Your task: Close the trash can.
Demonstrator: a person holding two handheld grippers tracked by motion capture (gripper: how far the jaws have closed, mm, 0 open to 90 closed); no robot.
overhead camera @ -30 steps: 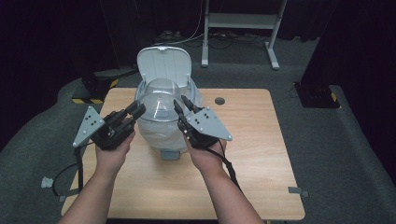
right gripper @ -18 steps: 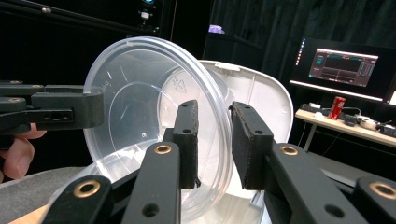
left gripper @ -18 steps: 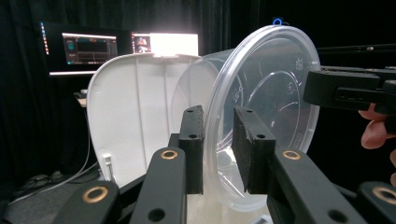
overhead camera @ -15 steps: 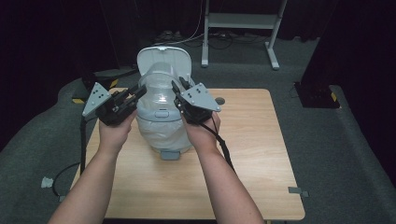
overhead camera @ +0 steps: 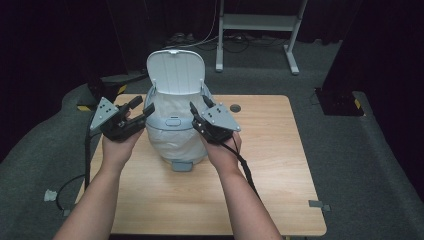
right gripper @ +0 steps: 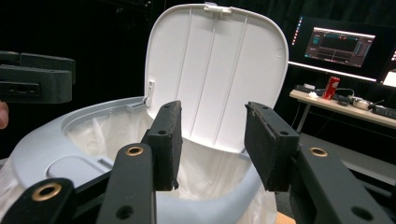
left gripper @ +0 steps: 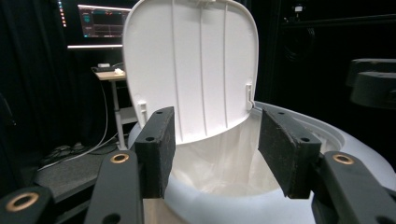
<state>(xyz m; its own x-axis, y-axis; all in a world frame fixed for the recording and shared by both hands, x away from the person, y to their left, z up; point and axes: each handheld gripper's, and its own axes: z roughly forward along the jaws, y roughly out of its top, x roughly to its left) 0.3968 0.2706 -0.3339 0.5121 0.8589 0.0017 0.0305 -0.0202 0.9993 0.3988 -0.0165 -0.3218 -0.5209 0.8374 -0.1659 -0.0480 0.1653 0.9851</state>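
A white pedal bin (overhead camera: pixel 175 142) stands on the wooden table (overhead camera: pixel 280 165) with its lid (overhead camera: pixel 175 72) tipped up and a white bag liner (left gripper: pixel 224 163) folded over its rim. My left gripper (overhead camera: pixel 141 106) hovers at the bin's left rim and my right gripper (overhead camera: pixel 199 104) at its right rim. The jaws of both have just been opening. In the left gripper view the left gripper (left gripper: pixel 215 149) stands open, with the liner and lid (left gripper: pixel 196 60) beyond it. In the right gripper view the right gripper (right gripper: pixel 212 140) is open too, pads clear of the liner (right gripper: pixel 205 168).
The bin's foot pedal (overhead camera: pixel 181 166) points toward the person. A cable hole (overhead camera: pixel 235 107) sits in the tabletop behind the right hand. A metal desk frame (overhead camera: pixel 260 30) stands on the floor behind, and a dark box (overhead camera: pixel 340 100) lies to the right.
Both grippers rose to the bin's rim, then came down and back a little toward the person. Their jaws have spread wider.
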